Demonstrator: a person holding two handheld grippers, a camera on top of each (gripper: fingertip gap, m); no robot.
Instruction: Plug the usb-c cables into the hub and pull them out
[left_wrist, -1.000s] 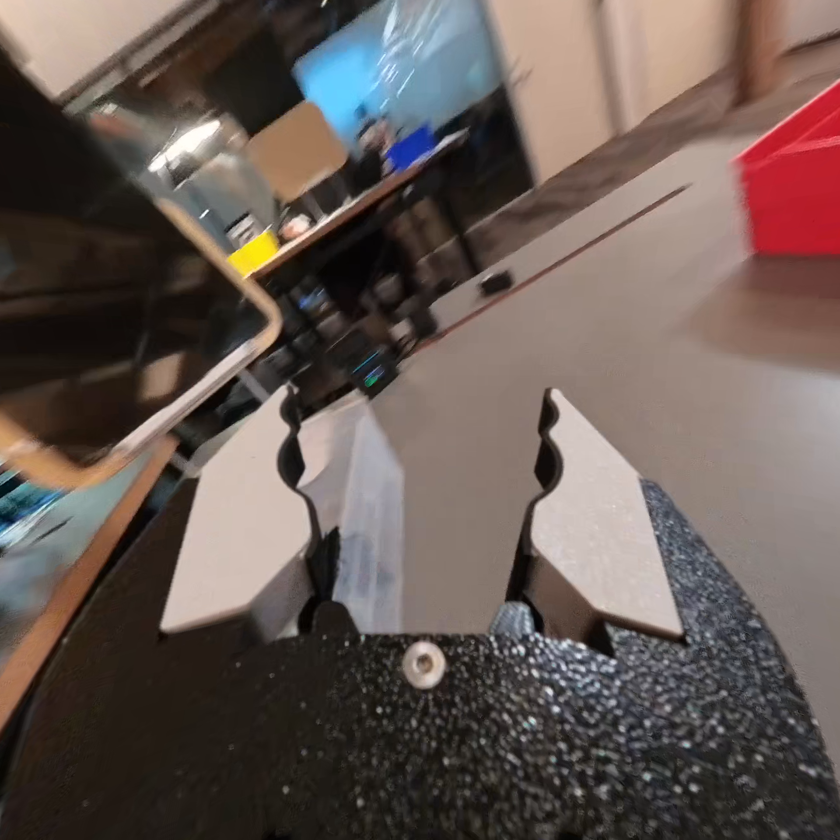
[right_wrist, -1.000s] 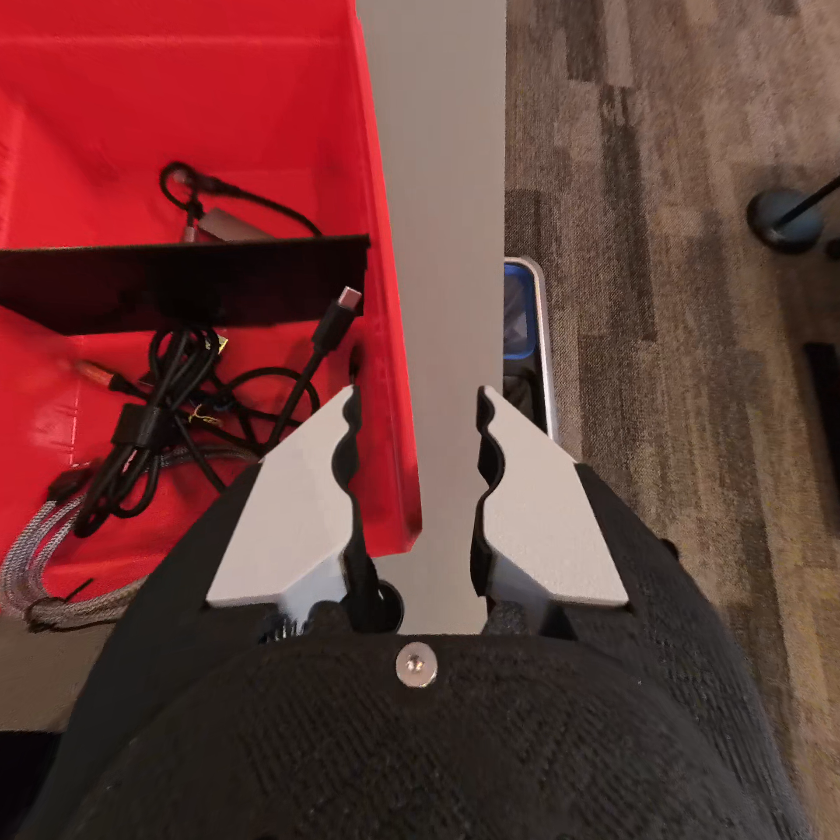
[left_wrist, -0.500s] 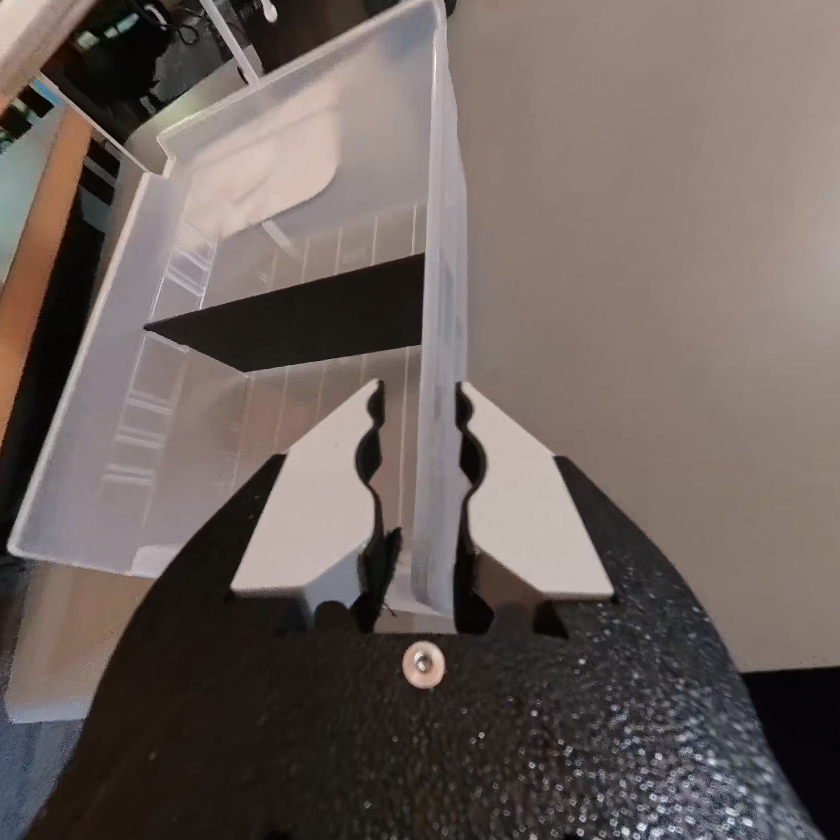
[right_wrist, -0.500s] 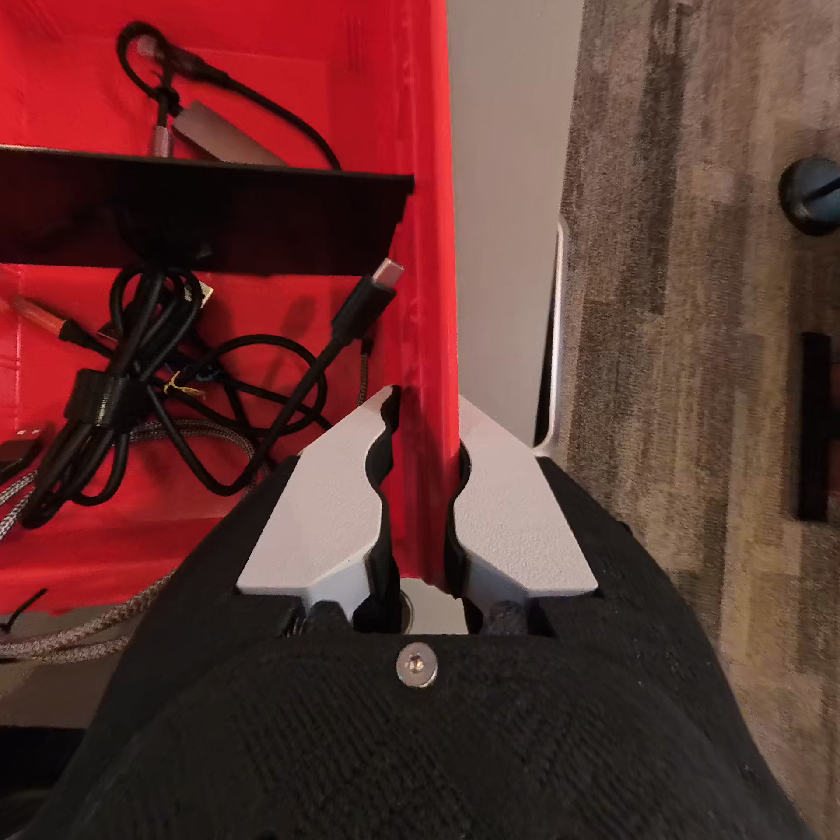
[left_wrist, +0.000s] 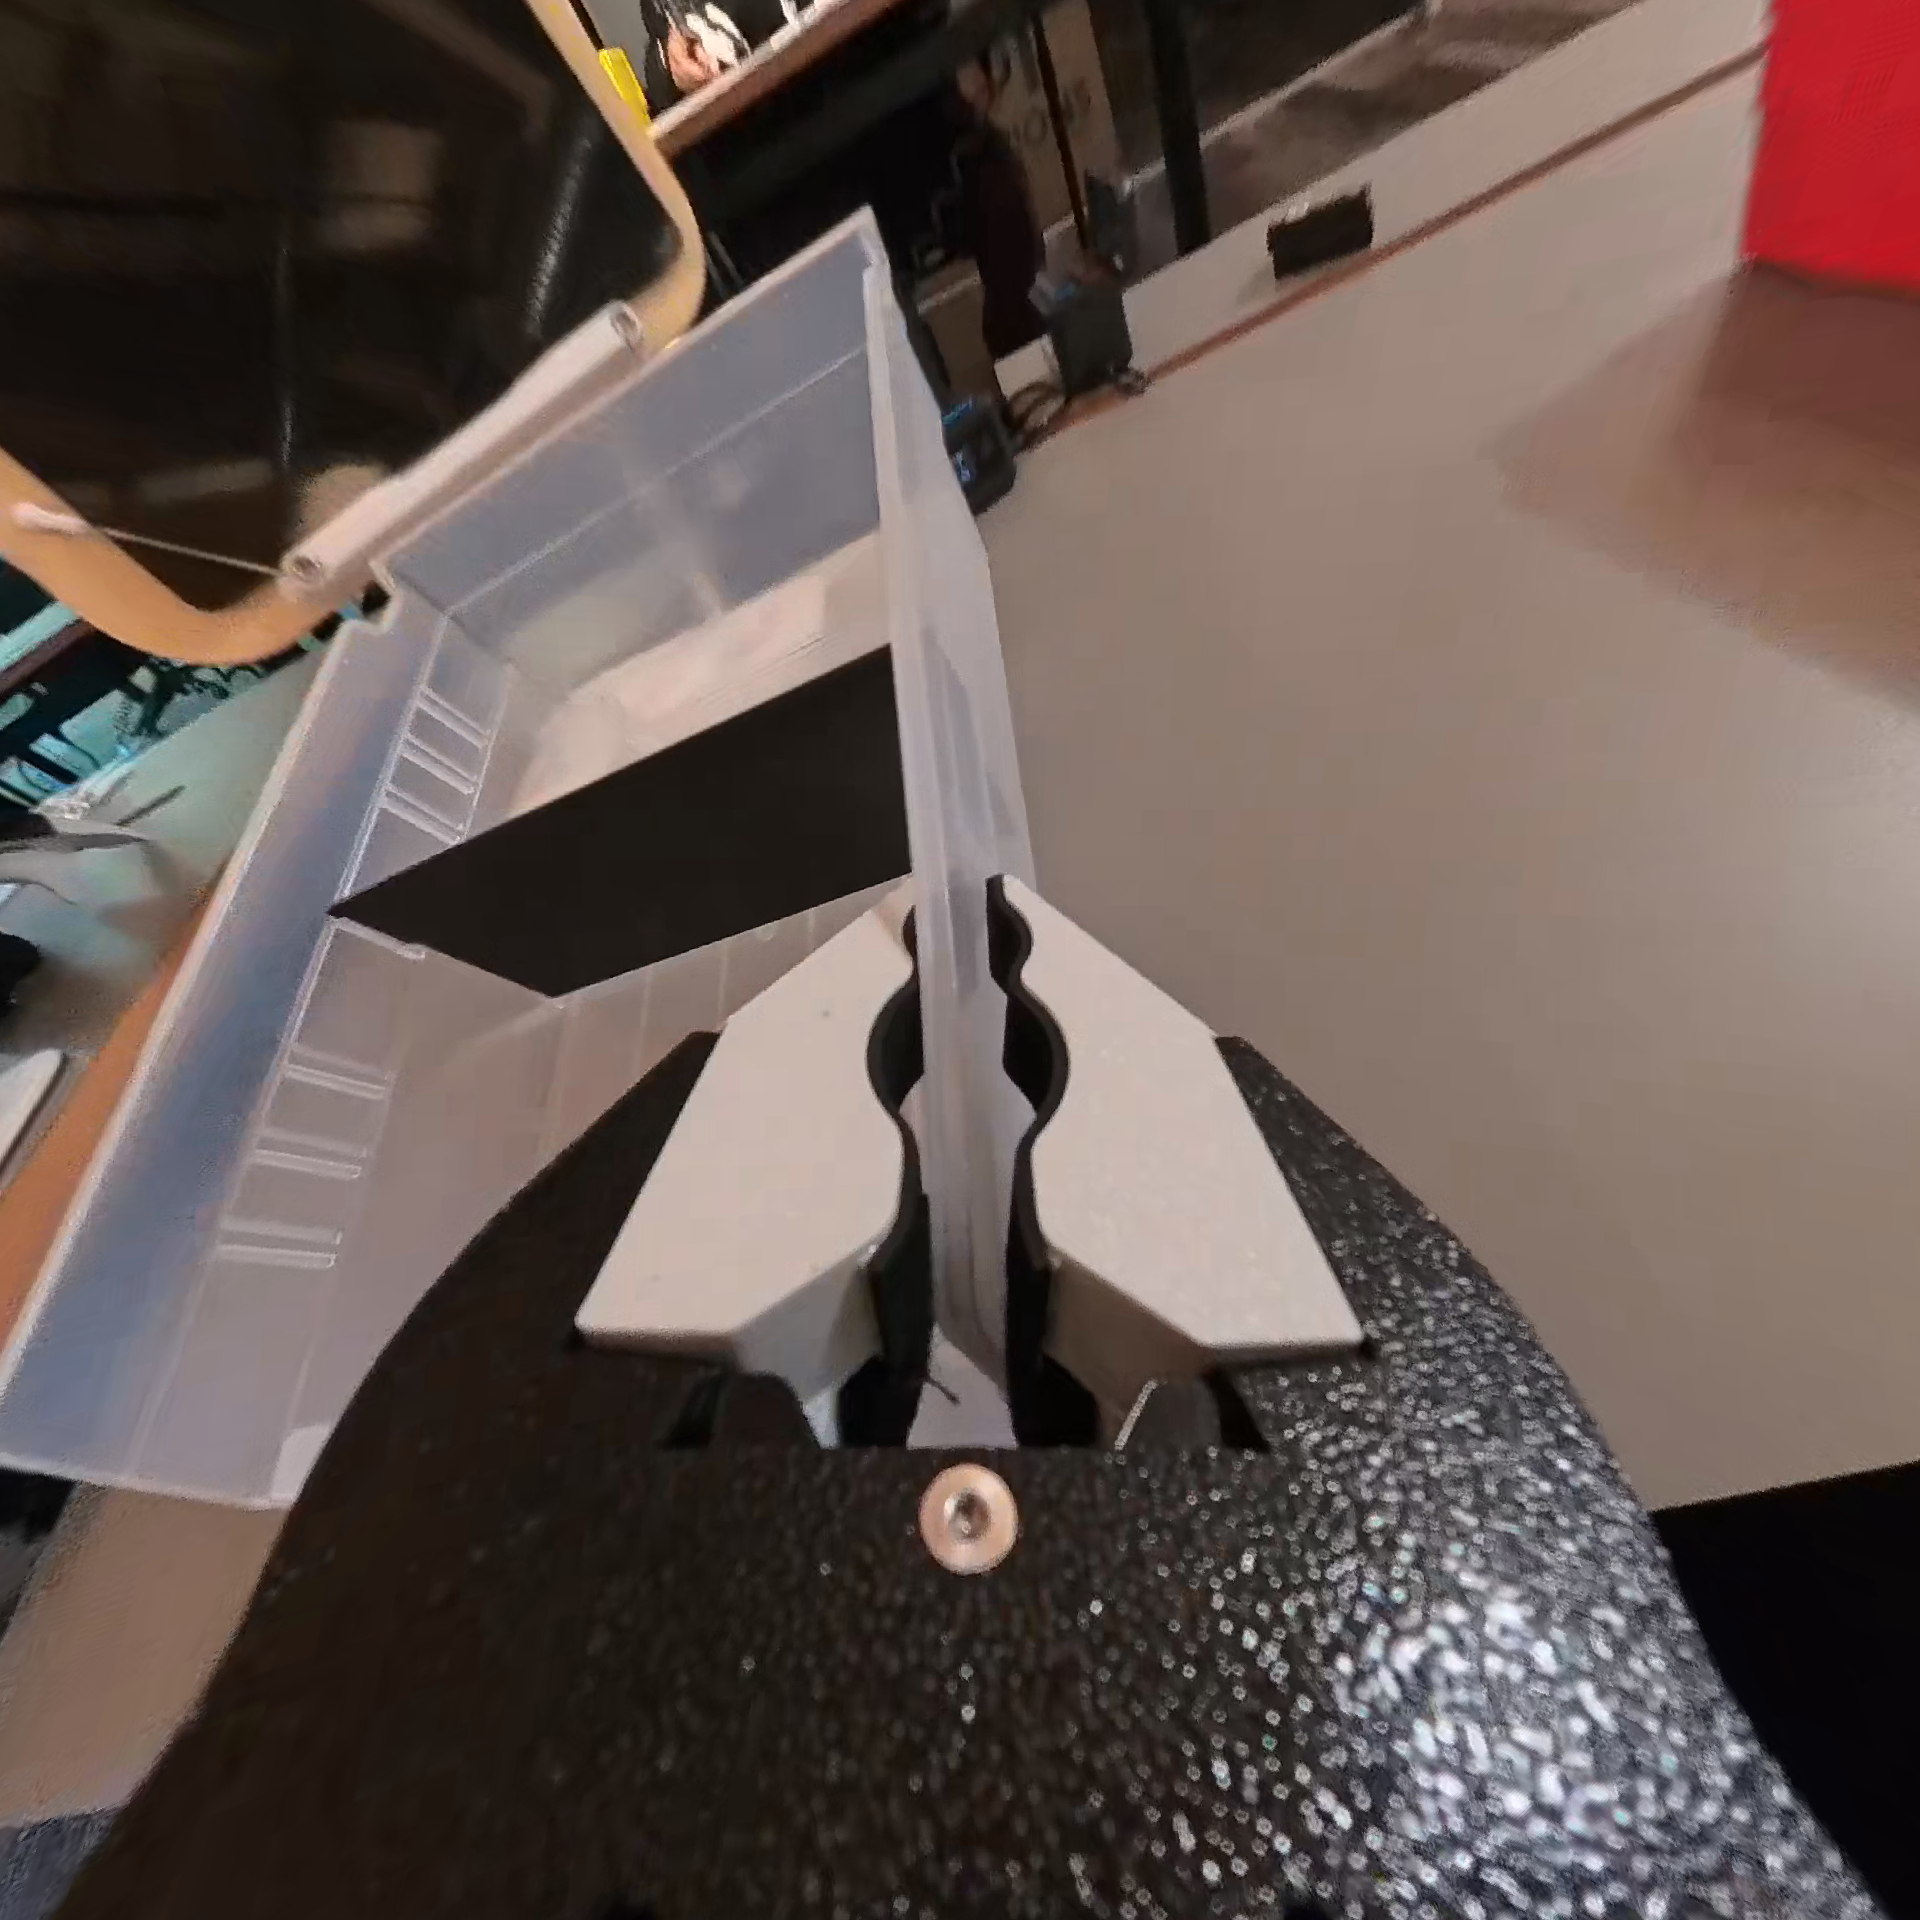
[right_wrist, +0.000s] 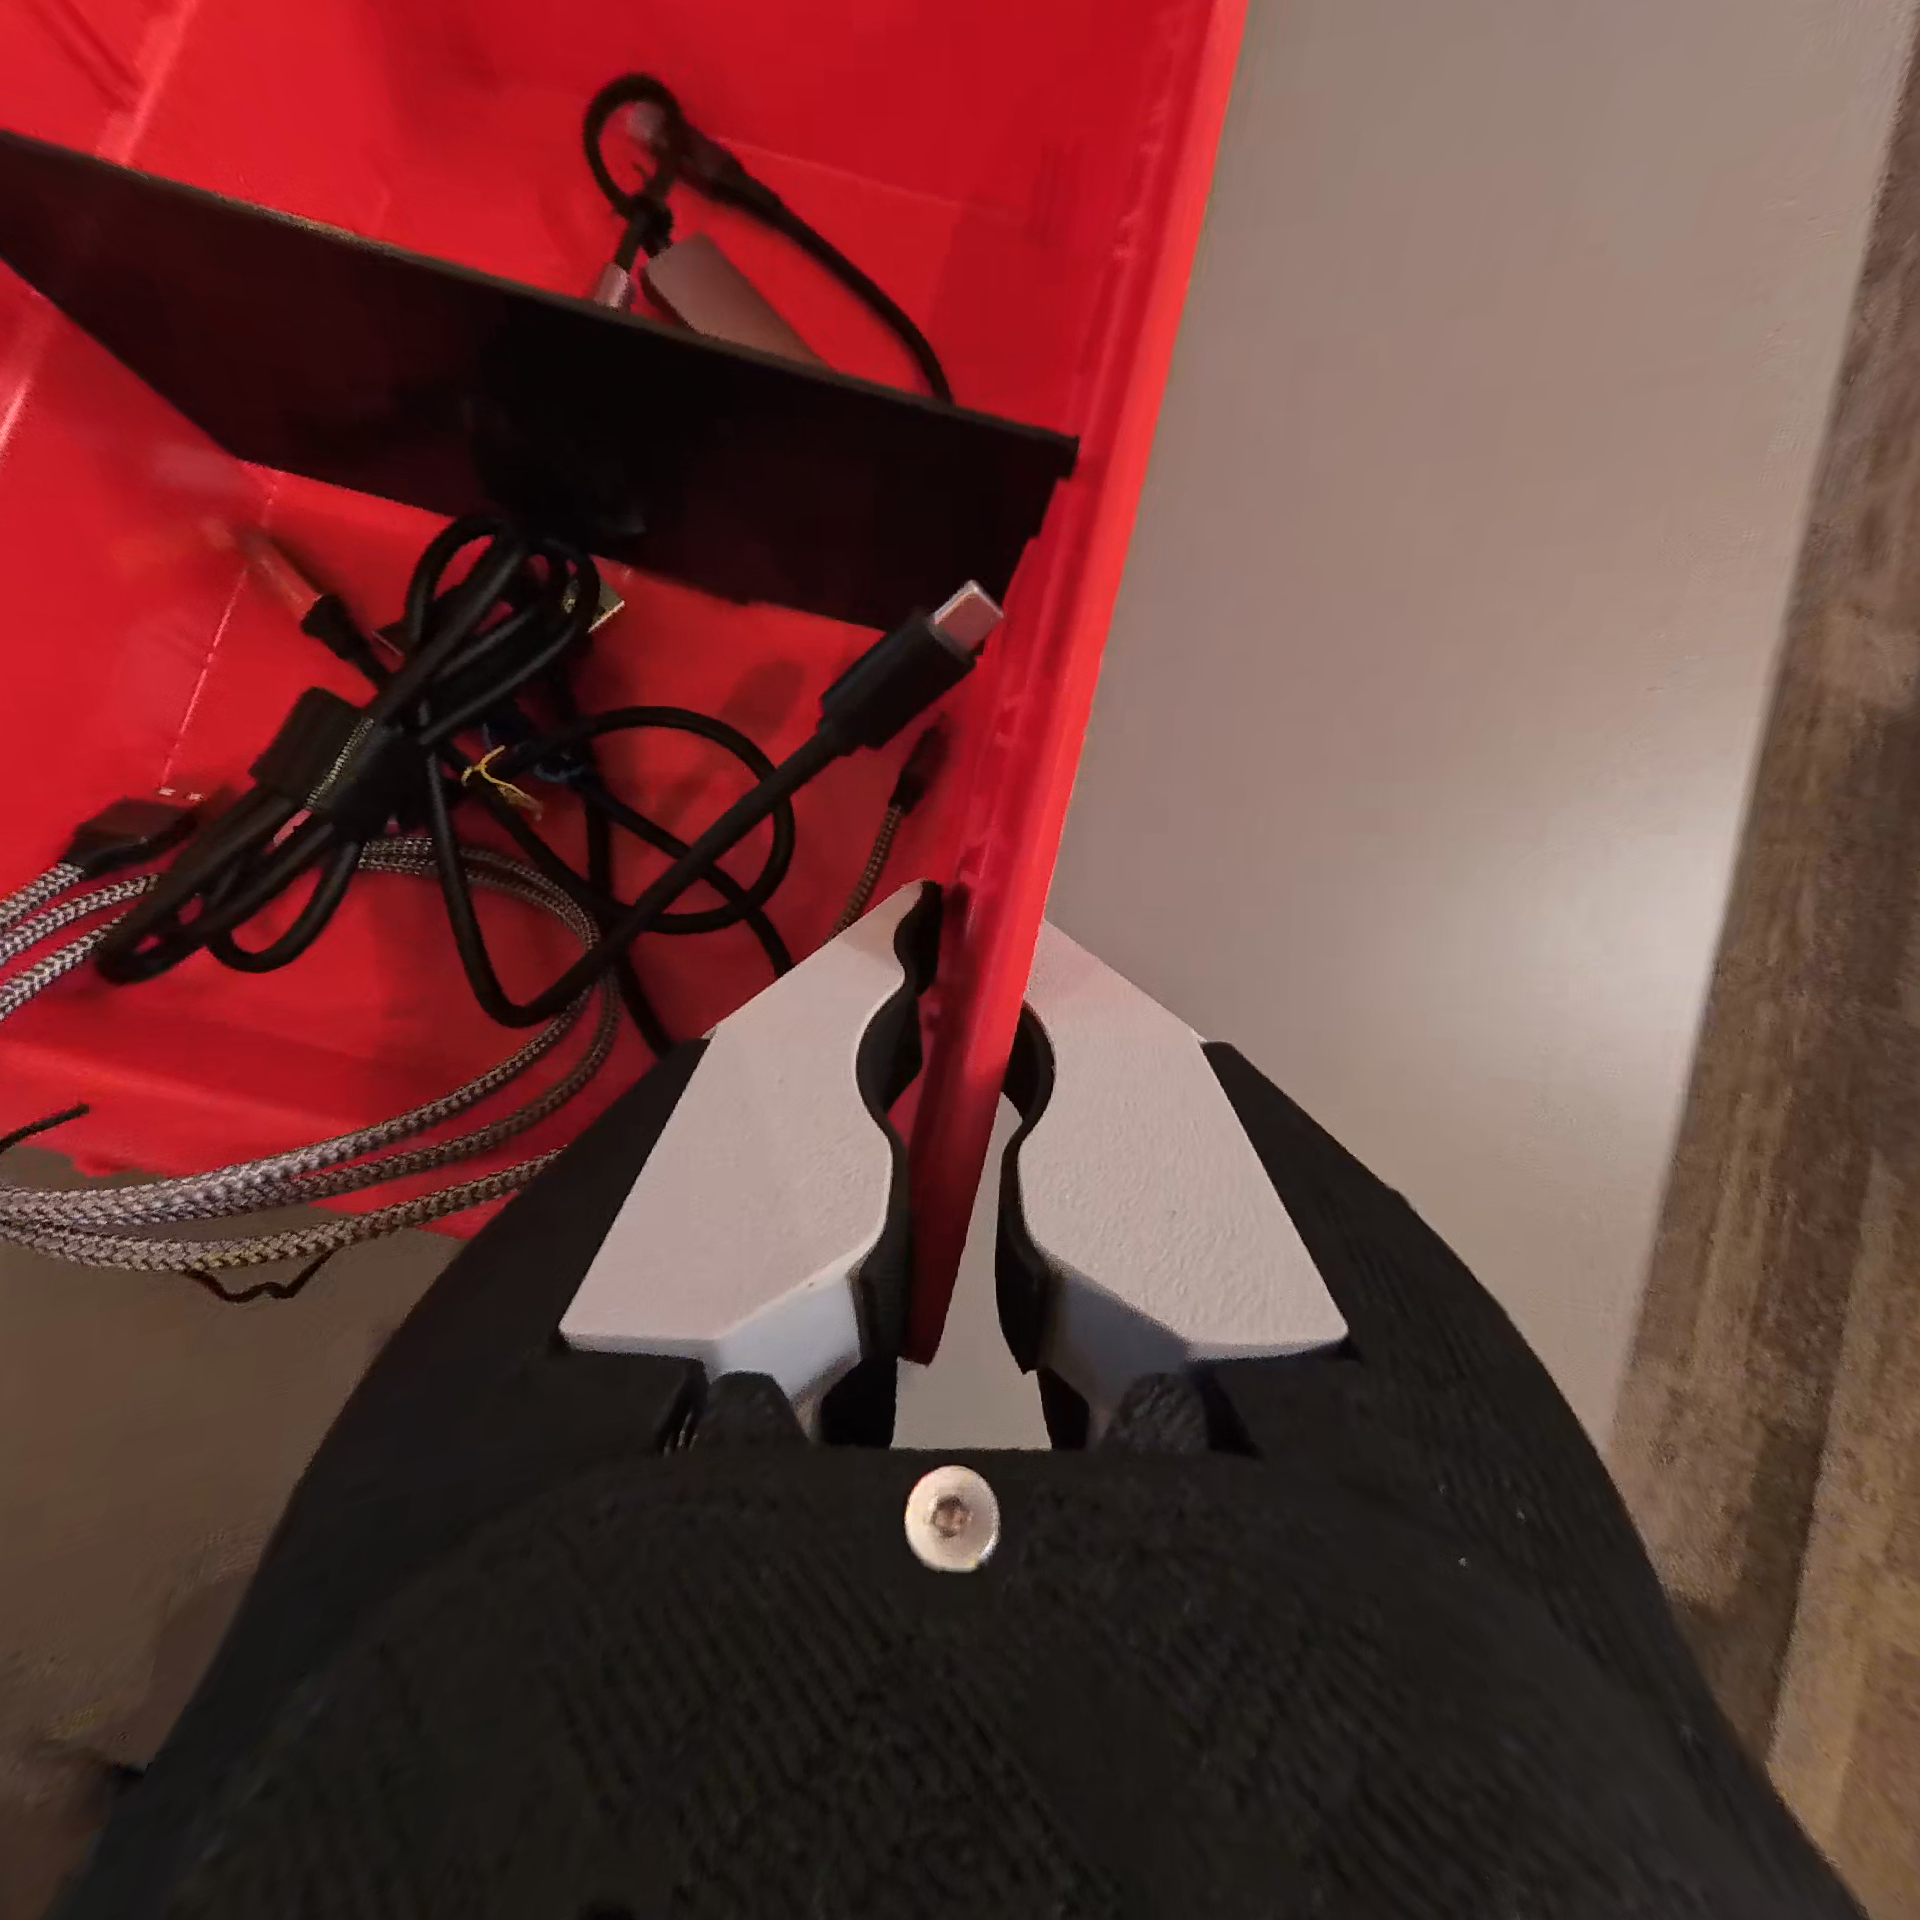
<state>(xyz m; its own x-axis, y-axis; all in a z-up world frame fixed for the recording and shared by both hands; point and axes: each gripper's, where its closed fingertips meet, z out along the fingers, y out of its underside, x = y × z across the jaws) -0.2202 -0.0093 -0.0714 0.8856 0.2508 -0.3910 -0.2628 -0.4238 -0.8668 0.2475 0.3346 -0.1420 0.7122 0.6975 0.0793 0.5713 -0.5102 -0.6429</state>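
Both bins gripped by a side wall. Left gripper (left_wrist: 958, 1081) clamped on the clear bin (left_wrist: 665, 499), near the desk's (left_wrist: 1455, 935) left edge; nothing shows in it but a black divider (left_wrist: 644, 831).

Right gripper (right_wrist: 961, 1091) clamped on the red bin (right_wrist: 1132, 312), just beside the right edge.

Cables (right_wrist: 436, 790) lie tangled in the near compartment, hub (right_wrist: 717, 301) behind the bin's own black divider (right_wrist: 540, 416).

Advice: slide both level, keep the thin walls deep between the pads.

Snags: braided cable (right_wrist: 260, 1184) trails over the front rim; one plug (right_wrist: 961, 613) leans on the gripped wall.
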